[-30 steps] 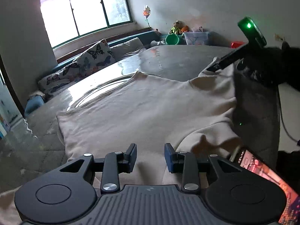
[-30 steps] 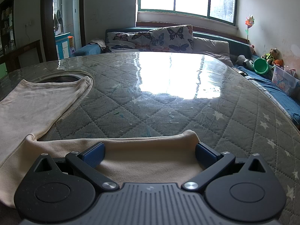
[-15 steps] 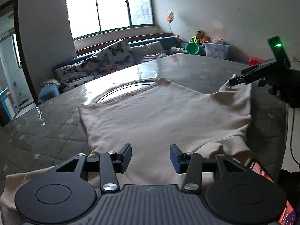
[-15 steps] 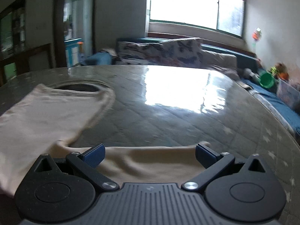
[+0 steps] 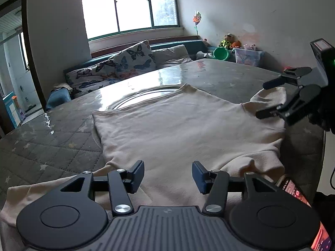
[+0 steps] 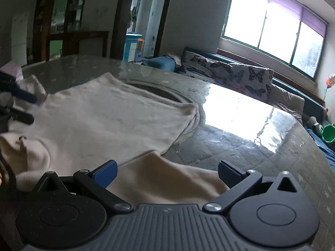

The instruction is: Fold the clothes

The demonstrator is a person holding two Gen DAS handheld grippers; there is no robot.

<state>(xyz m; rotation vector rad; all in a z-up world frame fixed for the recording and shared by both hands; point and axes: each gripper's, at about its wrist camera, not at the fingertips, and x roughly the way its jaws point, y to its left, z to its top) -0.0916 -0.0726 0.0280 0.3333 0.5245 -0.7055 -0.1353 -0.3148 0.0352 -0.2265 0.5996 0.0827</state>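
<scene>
Cream garment (image 5: 184, 129) lies spread flat on the quilted grey table (image 5: 52, 138), the landmark here. Left gripper (image 5: 168, 174) hovers over the garment's near edge, fingers apart, nothing held. Right gripper (image 6: 167, 172) is over the sleeve at the table's right edge, fingers wide open, empty. Beyond the table's far right corner: green bucket (image 5: 220, 53), contents hidden; clear bin (image 5: 248, 56), contents unclear. Versus 0.5 s ago: left fingers wider, right gripper swung left toward the garment body.
</scene>
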